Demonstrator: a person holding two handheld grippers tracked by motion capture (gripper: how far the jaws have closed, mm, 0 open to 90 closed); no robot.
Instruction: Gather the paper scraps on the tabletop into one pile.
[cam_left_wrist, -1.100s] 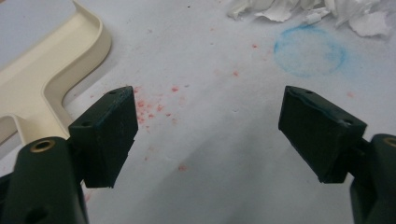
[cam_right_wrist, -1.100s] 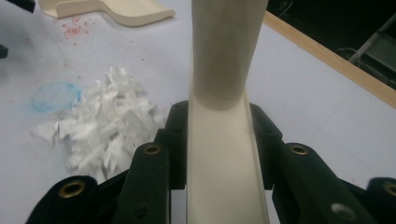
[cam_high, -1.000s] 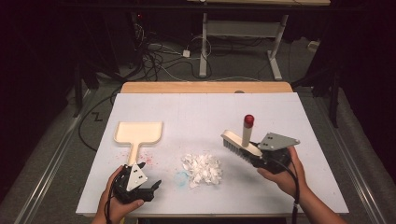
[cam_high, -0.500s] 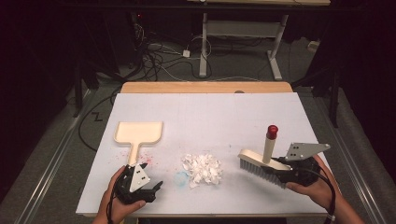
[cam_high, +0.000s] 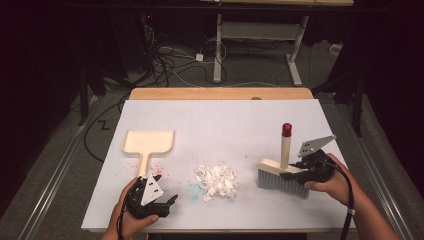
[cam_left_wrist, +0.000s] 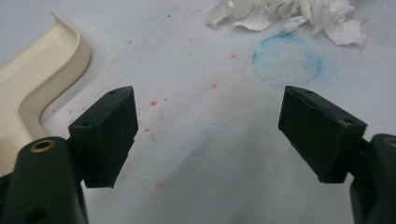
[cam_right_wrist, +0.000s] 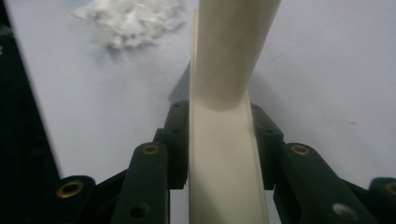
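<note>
Near the counter's right edge the brush stood bristles-down, right gripper fingers clamped on its cream back. White scraps lay mid-counter, toward the front edge; dustpan left of them. Left gripper rested at the front edge, fingers spread, empty.

A white-topped counter with a light wooden far edge stands on grey floor in a dark room, black cables tangled beside a white-legged metal desk frame.
</note>
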